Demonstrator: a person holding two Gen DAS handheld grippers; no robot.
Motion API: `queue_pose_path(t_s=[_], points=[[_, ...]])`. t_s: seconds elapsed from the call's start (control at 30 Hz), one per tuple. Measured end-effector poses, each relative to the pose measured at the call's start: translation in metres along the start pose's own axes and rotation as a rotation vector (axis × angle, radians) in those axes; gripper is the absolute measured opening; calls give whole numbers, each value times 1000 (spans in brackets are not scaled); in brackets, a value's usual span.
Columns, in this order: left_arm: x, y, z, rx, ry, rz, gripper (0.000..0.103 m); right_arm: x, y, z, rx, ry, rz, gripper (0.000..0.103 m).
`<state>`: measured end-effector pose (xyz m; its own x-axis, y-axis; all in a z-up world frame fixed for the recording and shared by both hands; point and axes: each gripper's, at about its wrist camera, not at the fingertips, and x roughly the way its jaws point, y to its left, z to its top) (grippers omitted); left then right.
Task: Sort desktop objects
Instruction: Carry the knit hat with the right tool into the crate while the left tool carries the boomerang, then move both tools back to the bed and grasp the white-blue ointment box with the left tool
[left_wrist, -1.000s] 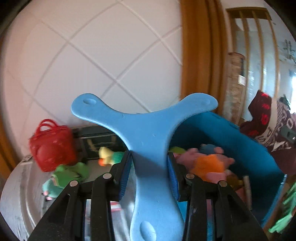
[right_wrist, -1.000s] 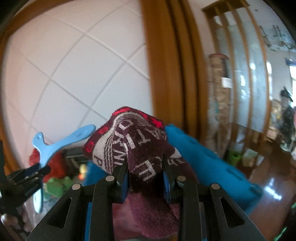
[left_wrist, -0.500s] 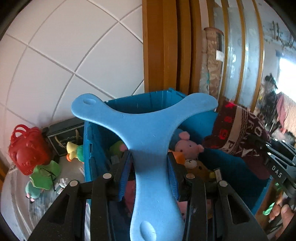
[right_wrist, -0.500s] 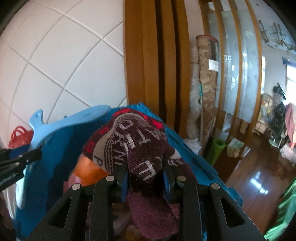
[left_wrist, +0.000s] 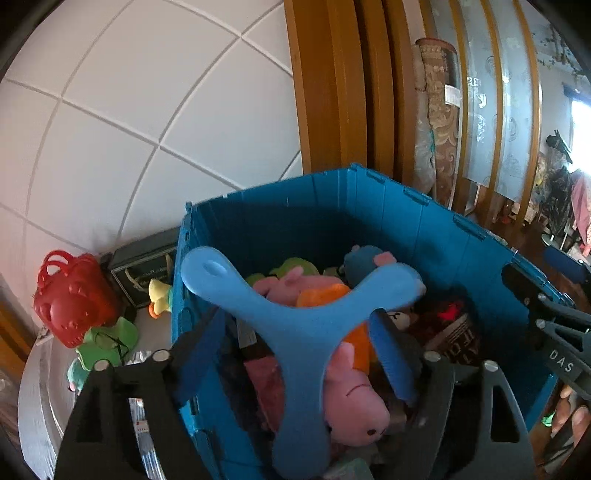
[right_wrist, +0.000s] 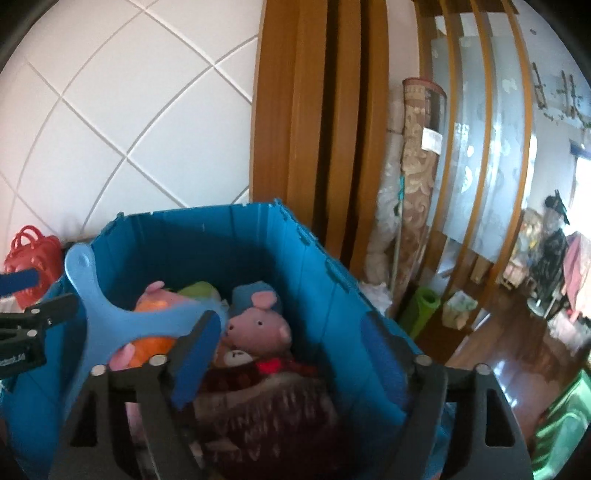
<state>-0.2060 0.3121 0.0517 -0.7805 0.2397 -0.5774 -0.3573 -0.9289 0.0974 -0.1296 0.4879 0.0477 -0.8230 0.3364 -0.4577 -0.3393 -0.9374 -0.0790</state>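
Note:
A light-blue three-armed toy hangs tilted between the jaws of my left gripper. Those jaws are opening and their pads stand clear of the toy's stem. It sits over the plush toys in the blue bin. My right gripper is opening too, with nothing pressed between its pads. Below it, inside the blue bin, lies the maroon knitted cloth. The same cloth shows at the bin's right in the left wrist view. Each gripper appears at the edge of the other's view.
The bin holds several plush toys, among them a pink pig and another pig. Left of the bin on the tabletop are a red toy basket, green plush, a yellow duck and a dark box. Behind stand a tiled wall and a wooden frame.
Both grippers swung over the blue bin, then both opened. The blue three-armed toy has slipped lower and tilted. The maroon cloth has dropped from the right jaws into the bin.

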Motion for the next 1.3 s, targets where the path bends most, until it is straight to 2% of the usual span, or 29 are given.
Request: queue_pose_path(t_s=[0.03, 0.1, 0.17, 0.4, 0.67, 0.8, 0.9, 1.07, 1.27, 1.3], points=[[0, 0, 1, 1, -3, 2, 81, 0, 1, 0, -5, -3, -6, 83], [-1, 0, 1, 4, -9, 2, 81, 0, 1, 0, -8, -7, -13, 97], [-3, 2, 1, -1, -16, 3, 81, -1, 2, 1, -6, -12, -20, 103], [-12, 13, 0, -19, -41, -6, 81, -7, 9, 3, -22, -16, -55, 103], [-41, 46, -9, -49, -102, -8, 82, -31, 37, 7, -55, -37, -77, 103], [-58, 78, -19, -85, -144, 2, 92, -53, 68, 10, -78, -57, -86, 103], [-71, 109, -30, -101, -170, 20, 92, -70, 95, 14, -98, -72, -70, 103], [-87, 180, -60, -151, -184, 56, 92, -99, 148, 21, -72, -83, 36, 103], [-93, 270, -105, -227, -153, 189, 92, -112, 226, 16, -83, -109, 166, 103], [-91, 288, -115, -245, -135, 217, 92, -111, 242, 14, -78, -107, 213, 103]])
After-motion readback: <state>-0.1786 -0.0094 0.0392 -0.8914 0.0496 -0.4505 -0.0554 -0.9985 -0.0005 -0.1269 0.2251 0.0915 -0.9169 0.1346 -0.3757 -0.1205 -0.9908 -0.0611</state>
